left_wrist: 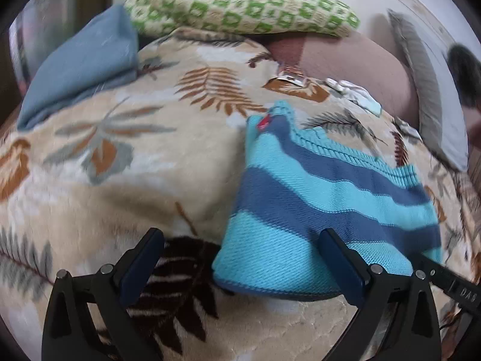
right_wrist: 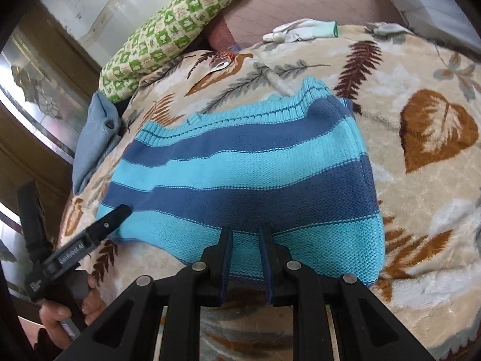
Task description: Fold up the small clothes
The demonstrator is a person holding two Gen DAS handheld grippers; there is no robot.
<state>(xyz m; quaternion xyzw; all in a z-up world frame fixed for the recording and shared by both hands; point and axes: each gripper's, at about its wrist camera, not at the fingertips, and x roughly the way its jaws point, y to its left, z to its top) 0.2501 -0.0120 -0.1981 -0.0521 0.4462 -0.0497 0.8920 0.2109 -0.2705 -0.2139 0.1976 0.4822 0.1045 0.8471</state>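
A knit sweater [left_wrist: 315,198] [right_wrist: 255,165] with turquoise and dark blue stripes lies flat on a leaf-print blanket [left_wrist: 120,165] [right_wrist: 421,210]. My left gripper [left_wrist: 240,233] is wide open at the sweater's near left corner. One finger is over the blanket and the other over the knit, and neither presses on it. One left finger [right_wrist: 115,213] also shows in the right wrist view, with a person's hand [right_wrist: 69,310] on the handle. My right gripper [right_wrist: 245,231] has its jaws nearly together at the sweater's near edge, with turquoise knit filling the narrow gap.
A green patterned pillow [left_wrist: 240,6] [right_wrist: 168,36] and a folded blue cloth [left_wrist: 81,60] [right_wrist: 93,138] lie at the far left. White gloves [right_wrist: 300,30] [left_wrist: 354,93] rest at the blanket's far edge. A grey pillow [left_wrist: 430,96] stands at the right.
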